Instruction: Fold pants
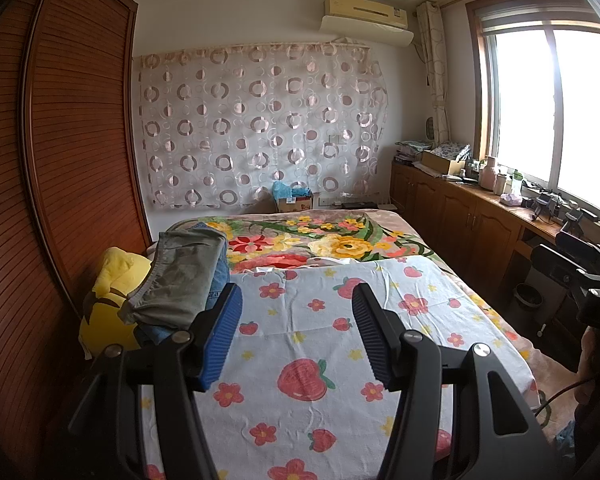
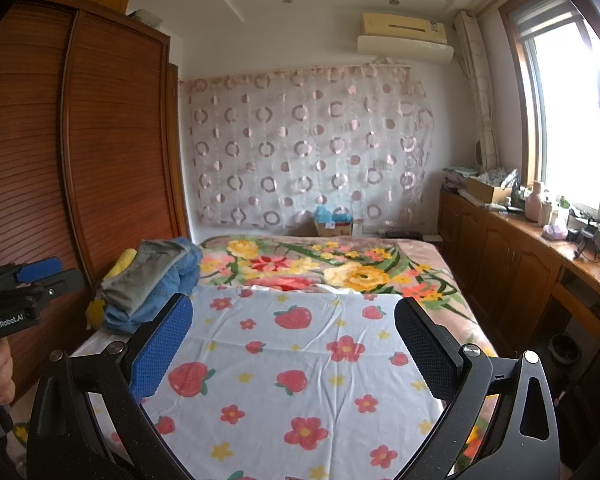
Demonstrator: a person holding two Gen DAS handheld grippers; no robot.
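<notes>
A pile of pants lies at the left side of the bed, with an olive-grey pair (image 1: 180, 280) (image 2: 148, 276) on top of blue jeans (image 1: 220, 268) (image 2: 172, 284). My left gripper (image 1: 296, 304) hovers open over the strawberry-print sheet (image 1: 300, 360), just right of the pile, with nothing between its fingers. My right gripper (image 2: 296, 308) is also open and empty over the same sheet (image 2: 300, 360), further right of the pile. Each gripper shows at the edge of the other's view: the left gripper (image 2: 28, 284) held by a hand, the right gripper (image 1: 580, 268).
A yellow plush toy (image 1: 108, 304) sits against the pile by the brown slatted wardrobe (image 1: 60, 160). A floral blanket (image 1: 340, 240) covers the far half of the bed. Wooden cabinets (image 1: 460, 216) with clutter run under the window, and a bin (image 1: 528, 300) stands on the floor.
</notes>
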